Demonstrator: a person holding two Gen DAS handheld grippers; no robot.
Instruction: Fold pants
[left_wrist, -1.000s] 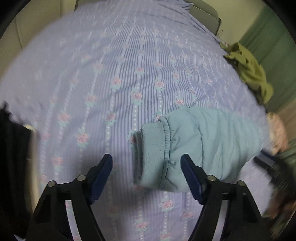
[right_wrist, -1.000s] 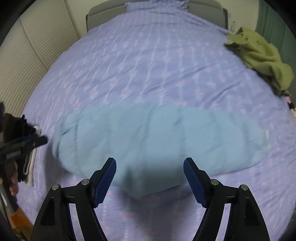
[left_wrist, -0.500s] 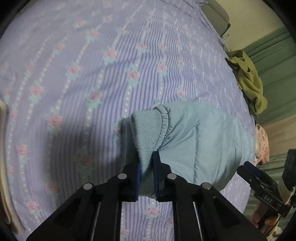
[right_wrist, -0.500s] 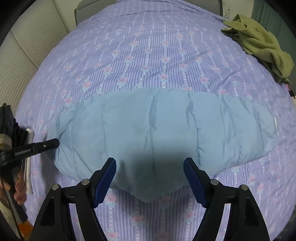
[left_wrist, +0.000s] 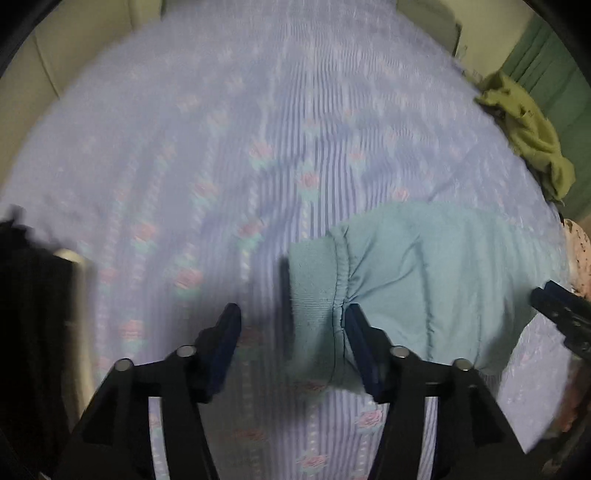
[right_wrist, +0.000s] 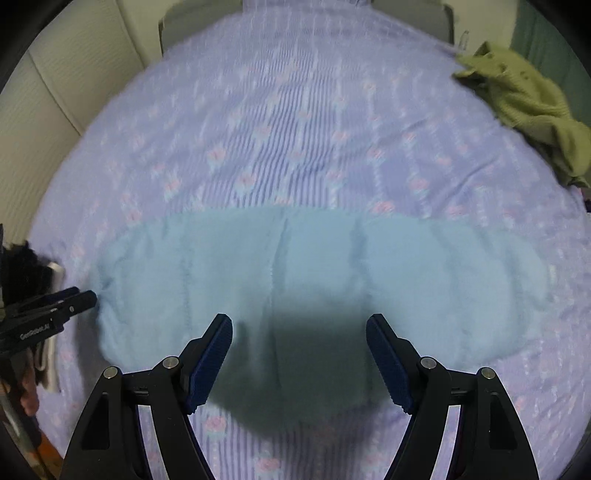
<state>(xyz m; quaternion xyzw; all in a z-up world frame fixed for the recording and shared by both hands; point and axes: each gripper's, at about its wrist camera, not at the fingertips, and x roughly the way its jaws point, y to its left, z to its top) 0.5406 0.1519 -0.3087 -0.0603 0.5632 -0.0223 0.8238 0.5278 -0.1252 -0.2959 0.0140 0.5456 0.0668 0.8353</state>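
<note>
- So the pants (right_wrist: 314, 288) are lying across the bed (right_wrist: 295, 122), a long light-blue puffy strip running left to right in my right wrist view. They look already doubled leg over leg, though I can't confirm that from here.
- My left claw (left_wrist: 291, 328) is spread wide and holding nothing. The ribbed cuff (left_wrist: 314, 284) sits right between its fingers, and the right finger looks to be touching the fabric by the gathered seam. Picture's smeary, so take that with a grain of salt.
- My right claw (right_wrist: 299, 343) is also wide open and empty, hovering over the near edge of the pants around the middle. Its shadow falls on the cloth right under it.
- From the right view I can see the left claw's tip (right_wrist: 74, 301) just beside the left end of the pants, so that matches up.
- My read: I'm at the step where the strip gets folded end over end, and nothing's pinched yet.
- The next move calls for the left claw to close on that cuff, both layers if possible, then carry it over toward the far right end. The right claw should probably pin the middle or grab the near edge so the bundle doesn't slide on the sheet.
- Padded fabric like this tends to spring back, so I'd guess it needs a firm bite.
- The olive-green garment (right_wrist: 532, 107) is crumpled well apart at the far right corner, not in the way.
</note>
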